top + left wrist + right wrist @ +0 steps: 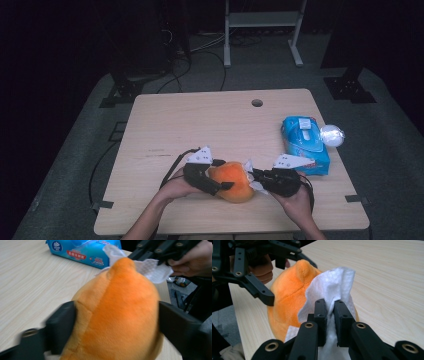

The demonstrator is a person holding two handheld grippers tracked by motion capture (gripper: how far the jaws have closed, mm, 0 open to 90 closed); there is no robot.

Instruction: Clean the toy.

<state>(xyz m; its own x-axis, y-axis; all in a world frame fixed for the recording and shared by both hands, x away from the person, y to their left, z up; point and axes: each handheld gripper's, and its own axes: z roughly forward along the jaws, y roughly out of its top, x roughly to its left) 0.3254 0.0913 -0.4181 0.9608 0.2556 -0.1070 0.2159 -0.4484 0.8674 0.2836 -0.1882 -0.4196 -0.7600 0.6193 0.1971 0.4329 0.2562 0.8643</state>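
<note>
An orange plush toy point(232, 180) sits near the table's front edge between both grippers. My left gripper point(225, 175) reaches in from the left, one jaw on each side of the toy point(117, 315), and both jaws touch its fur. My right gripper point(330, 315) is shut on a white wet wipe point(332, 285), which lies against the toy's right side point(287, 295). In the left gripper view the wipe point(152, 270) hangs from the right gripper point(162, 257) just behind the toy's tip.
A blue pack of wet wipes point(305, 145) lies at the right side of the wooden table point(200, 120), with a small white round object point(332, 135) beside it. A cable hole point(257, 103) is near the far edge.
</note>
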